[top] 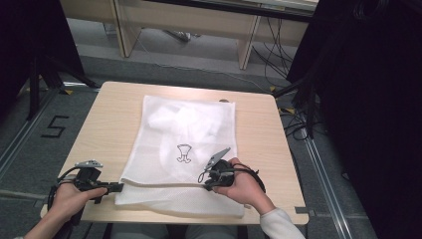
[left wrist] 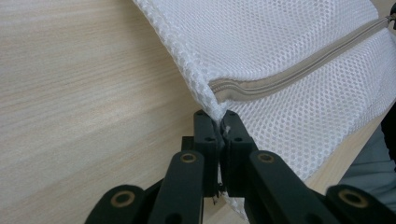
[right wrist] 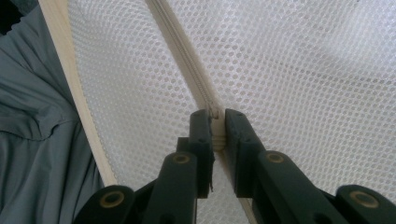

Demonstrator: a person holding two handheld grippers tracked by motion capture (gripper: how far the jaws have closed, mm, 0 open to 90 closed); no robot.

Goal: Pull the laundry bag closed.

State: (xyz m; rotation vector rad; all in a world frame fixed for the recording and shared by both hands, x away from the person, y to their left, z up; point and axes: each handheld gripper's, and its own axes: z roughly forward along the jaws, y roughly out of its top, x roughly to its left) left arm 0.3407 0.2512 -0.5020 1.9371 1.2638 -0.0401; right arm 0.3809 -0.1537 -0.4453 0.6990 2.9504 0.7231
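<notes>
The left gripper (left wrist: pixel 219 126) is closed on the corner of the mesh laundry bag (top: pixel 186 149), where the zipper (left wrist: pixel 299 70) ends. The right gripper (right wrist: pixel 215 122) pinches the zipper slider. The bag lies flat on the table (top: pixel 107 124), its long axis running away from the person. It looks light, soft and floppy, so corners and the slider seem the best holds.

Mesh laundry bag (top: pixel 186 149) — white, flat on the counter (top: pixel 107 124), reaching from near the far edge to the near edge. A small black emblem marks its middle. Beige zipper (left wrist: pixel 299 70) — closed, running along the near end, parallel to the counter's near edge.
</notes>
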